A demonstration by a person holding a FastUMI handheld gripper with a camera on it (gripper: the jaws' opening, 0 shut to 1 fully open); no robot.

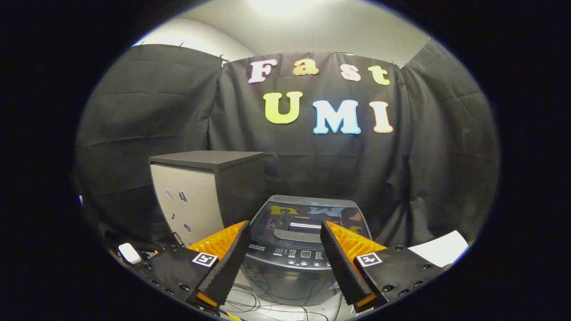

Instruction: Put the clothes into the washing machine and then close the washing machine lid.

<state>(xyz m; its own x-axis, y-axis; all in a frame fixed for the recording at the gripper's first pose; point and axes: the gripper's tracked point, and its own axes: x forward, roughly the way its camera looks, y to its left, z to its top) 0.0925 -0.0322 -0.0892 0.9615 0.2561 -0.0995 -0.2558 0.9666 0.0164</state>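
With the hand-held gripper point(285, 263) spread open and empty, and the washing machine point(294, 249) dead ahead at 12 o'clock, its glass lid point(308, 218) apparently down, I judge the lid's handle is best approached slowly and squarely.

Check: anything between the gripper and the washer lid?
Nothing visible. The gripper is open and empty, and the washing machine sits just ahead, framed between the fingers, with its lid down. The cabinet stands off to the washer's side, out of the path.
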